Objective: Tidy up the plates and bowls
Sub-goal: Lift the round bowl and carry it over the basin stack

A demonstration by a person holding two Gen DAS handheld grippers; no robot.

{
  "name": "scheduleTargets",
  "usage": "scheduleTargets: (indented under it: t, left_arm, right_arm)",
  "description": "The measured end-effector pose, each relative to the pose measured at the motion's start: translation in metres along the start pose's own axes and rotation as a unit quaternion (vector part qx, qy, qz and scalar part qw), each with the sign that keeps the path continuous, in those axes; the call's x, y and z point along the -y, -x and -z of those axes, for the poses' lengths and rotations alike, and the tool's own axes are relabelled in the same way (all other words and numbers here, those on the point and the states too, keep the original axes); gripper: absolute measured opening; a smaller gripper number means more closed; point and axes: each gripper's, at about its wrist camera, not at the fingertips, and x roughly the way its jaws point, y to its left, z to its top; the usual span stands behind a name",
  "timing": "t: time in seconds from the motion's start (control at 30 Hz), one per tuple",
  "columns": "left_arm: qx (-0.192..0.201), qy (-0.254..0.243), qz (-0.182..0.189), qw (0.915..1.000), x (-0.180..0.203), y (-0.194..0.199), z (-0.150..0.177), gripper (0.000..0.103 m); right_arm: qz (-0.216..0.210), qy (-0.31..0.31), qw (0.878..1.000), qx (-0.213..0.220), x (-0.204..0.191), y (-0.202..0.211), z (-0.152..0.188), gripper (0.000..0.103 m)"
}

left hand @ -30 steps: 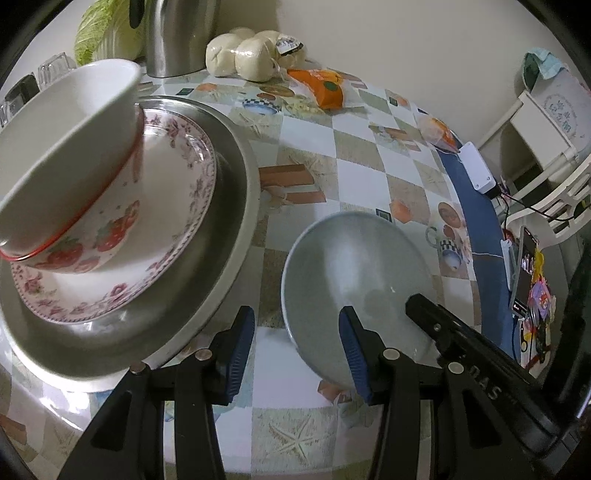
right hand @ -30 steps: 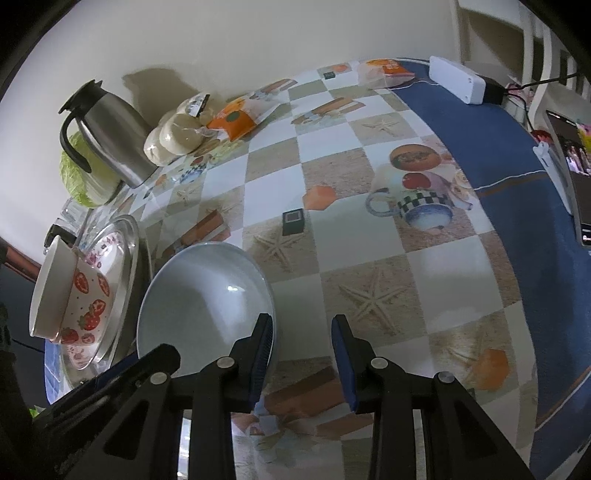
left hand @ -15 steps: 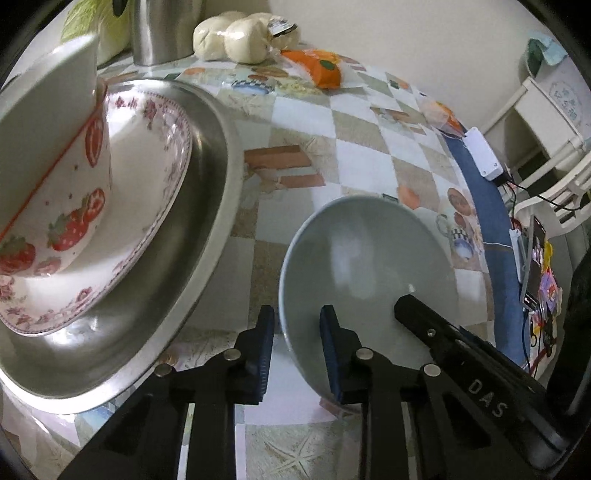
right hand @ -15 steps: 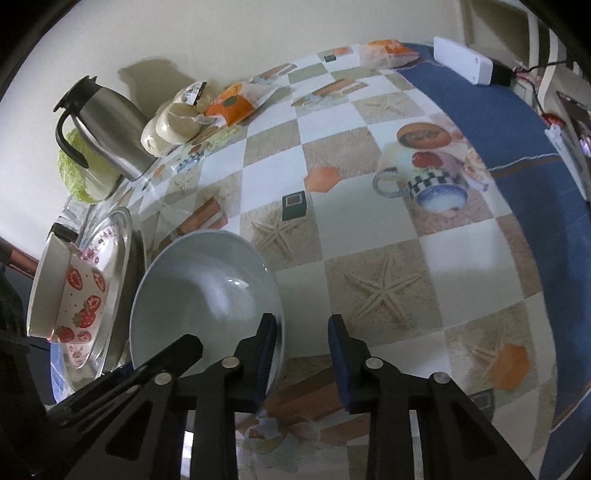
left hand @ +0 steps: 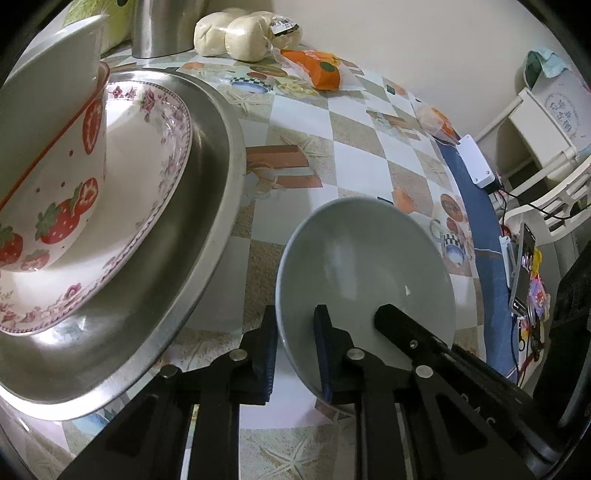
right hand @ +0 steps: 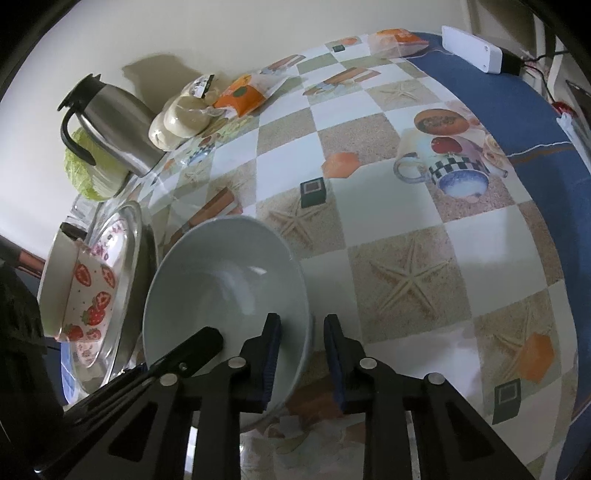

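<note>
A: Left to right, what's on your desk (right hand: 406,229)?

B: Strawberry bowl (left hand: 55,177) on floral plate (left hand: 147,177) in steel tray (left hand: 207,206). Then grey bowl (left hand: 365,258).

A: Tongs?

B: Your left tongs (left hand: 295,354) clamp its left rim. Right tongs (right hand: 301,363) straddle the right rim, just been closing; contact unclear.

A plain cream wall (right hand: 258,33) fills the top of the frame. At the right edge stands a white plastic chair (left hand: 554,206) — beside the checkered worktop (right hand: 388,229).

Checked tbl (right hand: 399,229), grey bowl (right hand: 221,288), steel tray (left hand: 207,236), flask (right hand: 110,125)
</note>
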Motion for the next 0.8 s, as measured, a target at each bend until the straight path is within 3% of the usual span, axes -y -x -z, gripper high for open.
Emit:
scheduleTargets:
  t: [0.1,0.5,0.8]
  left_arm:
    - [-0.002,-0.001,0.000,1.0000,0.000,0.001,0.001,0.017]
    - [-0.005,-0.003,0.003,1.0000,-0.001,0.012,0.013,0.017]
    - [0.014,-0.004,0.017,0.9998,-0.001,0.042,0.015,0.017]
  right_arm:
    - [-0.007,0.000,1.000,-0.003,-0.001,0.001,0.002,0.019]
    - [-0.002,0.004,1.000,-0.007,-0.004,0.011,0.016,0.019]
    - [0.003,0.017,1.000,0.009,-0.019,0.037,0.022,0.019]
